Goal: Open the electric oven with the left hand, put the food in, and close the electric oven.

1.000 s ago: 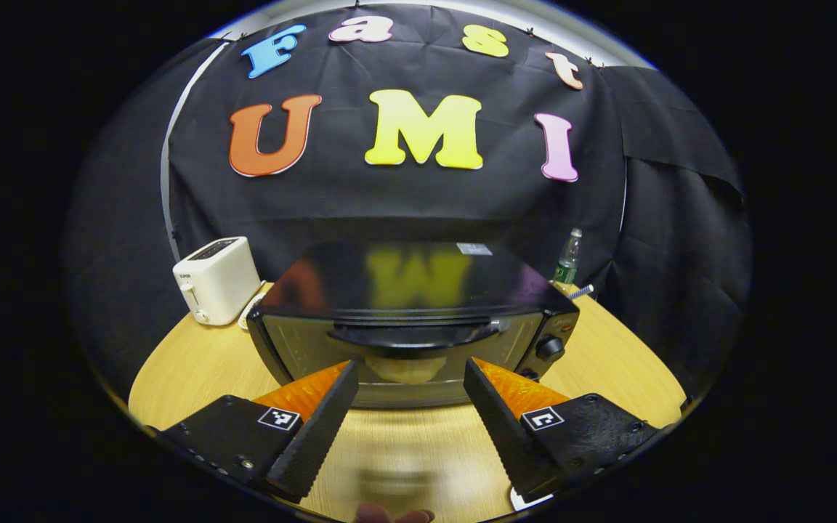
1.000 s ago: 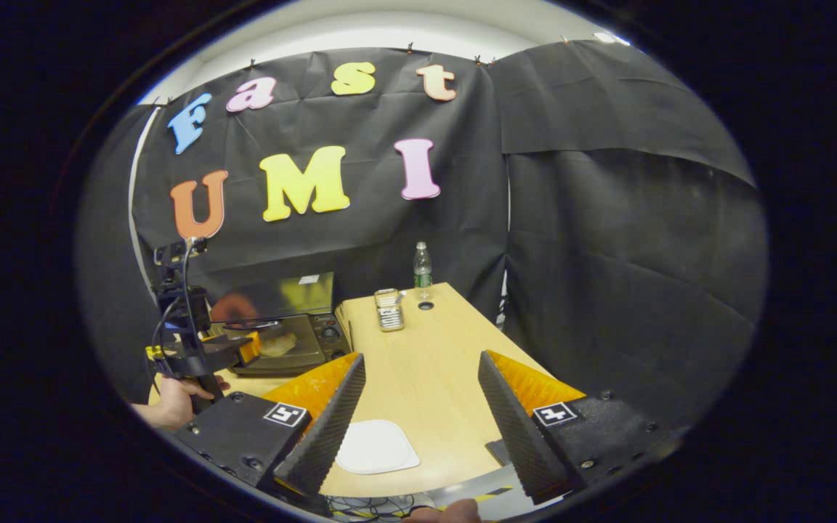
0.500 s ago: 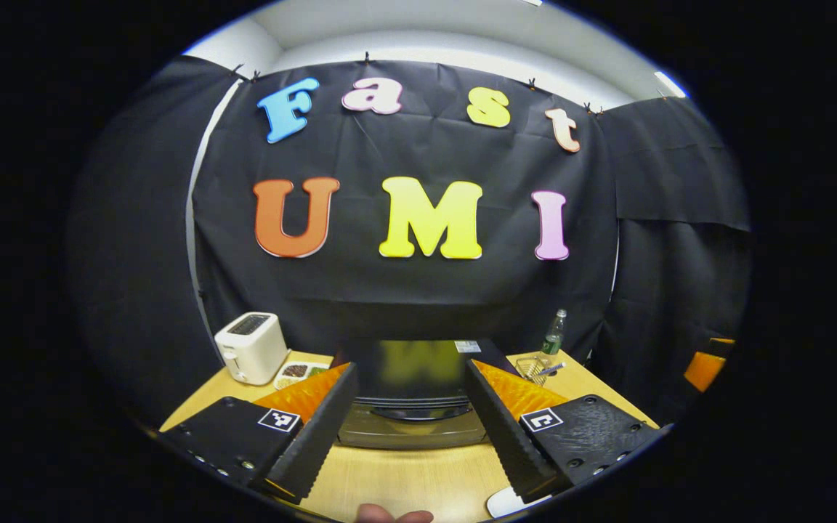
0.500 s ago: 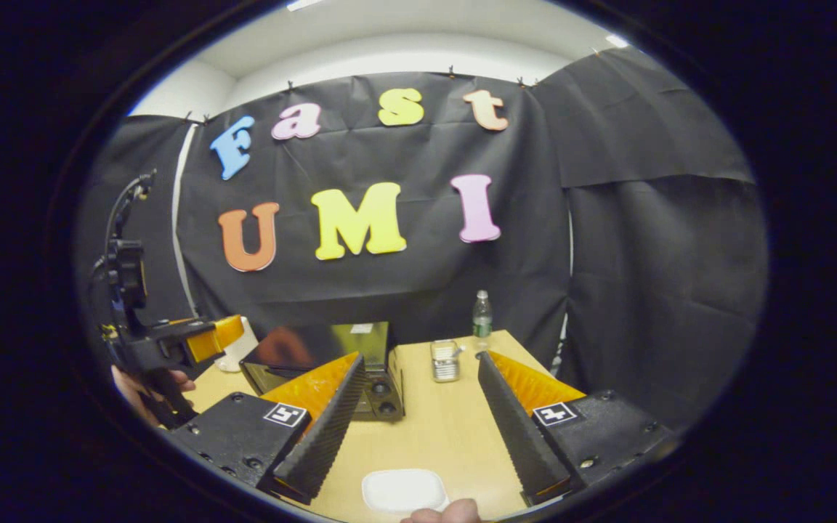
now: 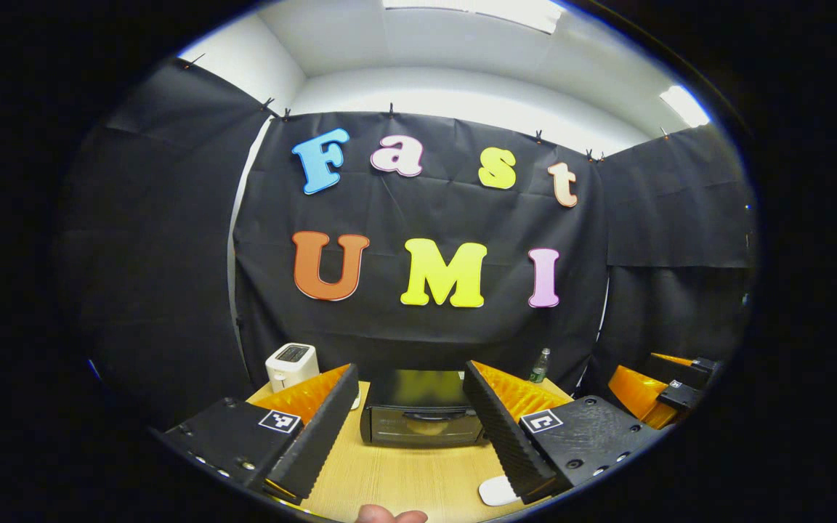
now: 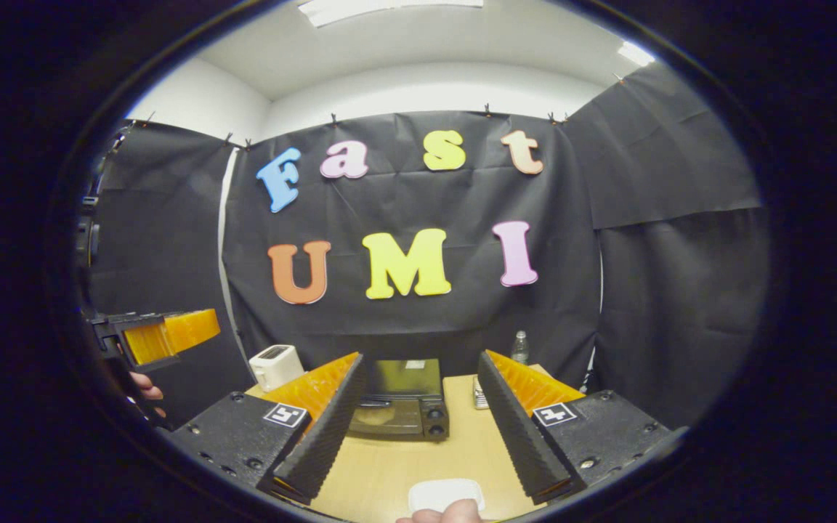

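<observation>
Facing oven [image 5: 422, 415] between spread jaws

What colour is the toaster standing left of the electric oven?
White: the boxy toaster shows best in the left gripper view.

No words or numbers can be read on any of the things here.

The left gripper [image 5: 410, 367] has two little square marks [image 5: 278, 420] on its body, one behind each finger. They are black and white blocks, not letters. The right gripper [image 6: 421, 356] has two such squares [image 6: 554, 414] as well, in the same spots.

On the far side of the table, the oven [image 6: 398, 396] has a small white sticker [image 6: 409, 364] on its top, toward the right. It is too small to read.
</observation>
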Demonstrator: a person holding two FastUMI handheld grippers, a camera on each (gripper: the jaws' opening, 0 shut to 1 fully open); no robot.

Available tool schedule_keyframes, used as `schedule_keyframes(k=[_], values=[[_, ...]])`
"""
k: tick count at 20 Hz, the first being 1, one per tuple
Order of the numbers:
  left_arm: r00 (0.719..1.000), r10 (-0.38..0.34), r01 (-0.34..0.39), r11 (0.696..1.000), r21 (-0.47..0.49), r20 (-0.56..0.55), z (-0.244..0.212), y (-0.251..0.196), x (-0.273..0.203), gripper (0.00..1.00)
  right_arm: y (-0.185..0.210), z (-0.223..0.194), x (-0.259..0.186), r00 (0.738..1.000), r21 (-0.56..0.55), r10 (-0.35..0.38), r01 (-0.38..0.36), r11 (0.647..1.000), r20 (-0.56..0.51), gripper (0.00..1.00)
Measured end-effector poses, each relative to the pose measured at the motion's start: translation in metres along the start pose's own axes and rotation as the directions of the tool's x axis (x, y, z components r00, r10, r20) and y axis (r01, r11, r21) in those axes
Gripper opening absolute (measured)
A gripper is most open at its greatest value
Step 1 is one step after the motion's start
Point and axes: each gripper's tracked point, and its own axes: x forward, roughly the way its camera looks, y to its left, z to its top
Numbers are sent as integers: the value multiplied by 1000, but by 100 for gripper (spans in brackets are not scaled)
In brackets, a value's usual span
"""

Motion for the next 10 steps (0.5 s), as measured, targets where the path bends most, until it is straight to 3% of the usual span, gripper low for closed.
schedule_keyframes(k=[5, 10], values=[[1000, 22, -22, 1000, 2, -9, -7, 23, -82, 93, 39, -6, -71, 1000, -30, 25, -26, 999, -19, 98], [1000, 23, -23, 999, -24, -22, -16, 27, -128, 93, 59, -18, -115, 999, -27, 33, -34, 999, -43, 98]])
